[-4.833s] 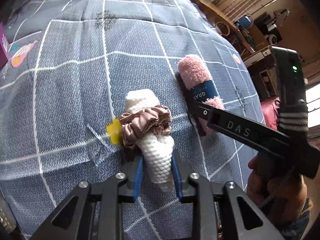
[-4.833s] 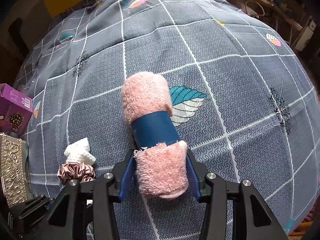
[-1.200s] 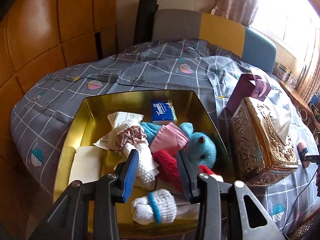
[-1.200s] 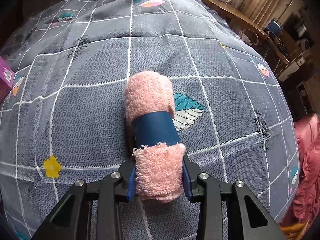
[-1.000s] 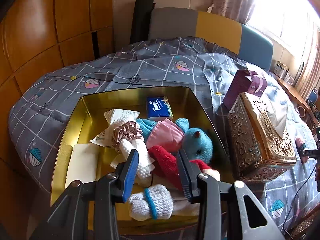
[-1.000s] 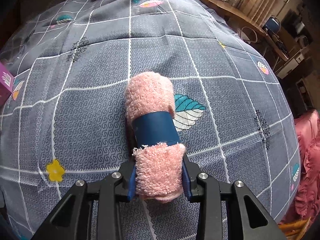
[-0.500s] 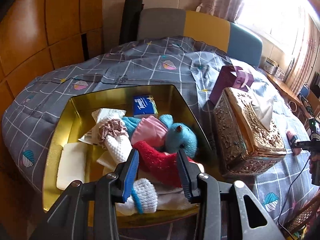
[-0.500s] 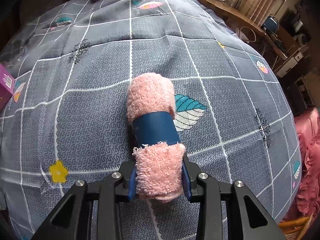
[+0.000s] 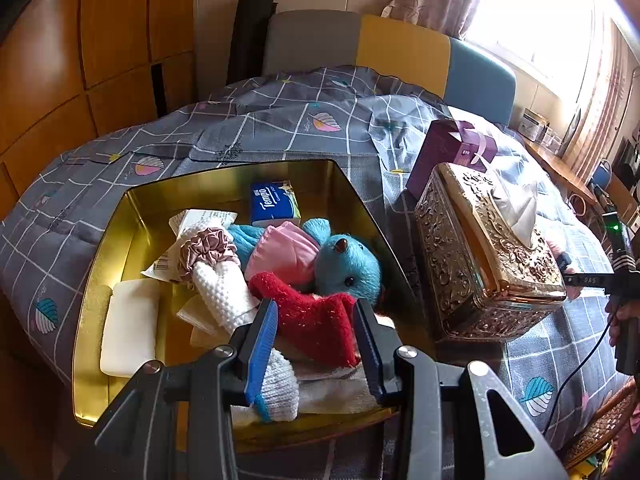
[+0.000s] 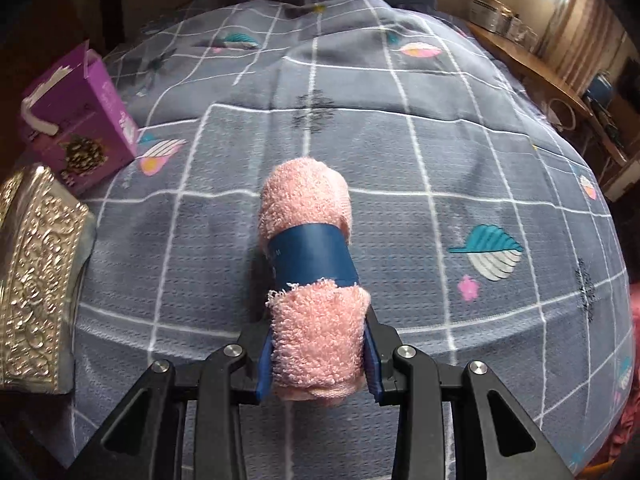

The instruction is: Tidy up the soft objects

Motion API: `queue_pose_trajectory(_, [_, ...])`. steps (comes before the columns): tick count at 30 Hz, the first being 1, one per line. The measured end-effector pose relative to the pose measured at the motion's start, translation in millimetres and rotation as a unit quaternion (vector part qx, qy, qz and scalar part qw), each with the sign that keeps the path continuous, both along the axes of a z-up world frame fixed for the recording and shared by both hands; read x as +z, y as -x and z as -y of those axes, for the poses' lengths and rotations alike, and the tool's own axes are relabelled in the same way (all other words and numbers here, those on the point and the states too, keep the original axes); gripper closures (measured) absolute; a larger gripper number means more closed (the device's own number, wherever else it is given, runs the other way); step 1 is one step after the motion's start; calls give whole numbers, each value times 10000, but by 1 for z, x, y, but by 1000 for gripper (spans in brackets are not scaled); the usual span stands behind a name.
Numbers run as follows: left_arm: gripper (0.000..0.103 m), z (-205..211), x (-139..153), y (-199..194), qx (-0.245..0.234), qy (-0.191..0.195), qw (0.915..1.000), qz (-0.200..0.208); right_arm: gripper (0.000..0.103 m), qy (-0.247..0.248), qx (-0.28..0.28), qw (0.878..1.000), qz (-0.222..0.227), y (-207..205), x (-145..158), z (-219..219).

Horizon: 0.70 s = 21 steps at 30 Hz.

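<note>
My left gripper (image 9: 316, 344) is open and empty above the near side of a gold tin (image 9: 120, 216). In the tin lie a white knit roll with a pink satin scrunchie (image 9: 206, 247), a blue teddy bear (image 9: 344, 264), a red sock (image 9: 316, 320), a white and blue sock (image 9: 280, 392), a Tempo tissue pack (image 9: 272, 202) and a white pad (image 9: 128, 326). My right gripper (image 10: 318, 354) is shut on a rolled pink towel (image 10: 308, 240) with a blue band, held over the grey checked bedspread (image 10: 440, 152).
An ornate gold tissue box (image 9: 484, 252) stands right of the tin and a purple box (image 9: 448, 152) behind it; both also show at the left of the right wrist view (image 10: 36, 272) (image 10: 80, 128). The right gripper shows beyond the tissue box (image 9: 592, 278). Wooden panels line the left.
The left gripper has let go of the white knit roll with the scrunchie into the tin and drawn back to the right. The right gripper has swung left with the towel toward the boxes.
</note>
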State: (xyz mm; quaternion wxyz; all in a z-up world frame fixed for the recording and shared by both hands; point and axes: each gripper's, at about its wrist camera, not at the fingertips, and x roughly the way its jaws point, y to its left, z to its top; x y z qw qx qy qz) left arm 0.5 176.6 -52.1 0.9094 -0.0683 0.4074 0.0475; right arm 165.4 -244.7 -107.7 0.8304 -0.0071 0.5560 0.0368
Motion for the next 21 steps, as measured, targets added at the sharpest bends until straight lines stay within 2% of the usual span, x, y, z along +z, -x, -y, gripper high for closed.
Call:
queue_pose_trajectory(3, [64,0,0,0,6,15,10000,7,66,-147,229,9995,-186,3,-6,-19])
queue_pose_trajectory(6, [64,-1,0,0,5,15,10000,12,59,-225,315,9987,-316,5,-15,-25])
queue_pose_trajectory(9, [64,0,0,0,22,9,10000,-6,38,-428,302,9983,-252,8,-16,-23])
queue_pose_trajectory(10, [64,0,-1,-1,20,10,10000,-22,27,-473,318,9982,-188,9,-14,-23])
queue_pose_trajectory(11, [64,0,-1,-1,19,11,10000,-37,23,-480,320,9983,-121,10,-13,-21])
queue_pose_trajectory(17, [64,6,0,-1,-22,-72,10000,-24,26,-349,337,9988,23,8,-8,-21])
queue_pose_trajectory(18, [64,6,0,-1,-17,-84,10000,-32,31,-312,346,9989,36,7,-8,-22])
queue_pose_trajectory(19, [64,6,0,-1,-12,-82,10000,-50,52,-252,364,9990,19,6,-9,-23])
queue_pose_trajectory(20, [64,5,-1,-2,-3,-84,9999,-63,64,-214,375,9991,-15,5,-11,-24])
queue_pose_trajectory(21, [64,5,-1,-1,4,-95,9999,-70,64,-188,358,9992,16,2,-12,-23])
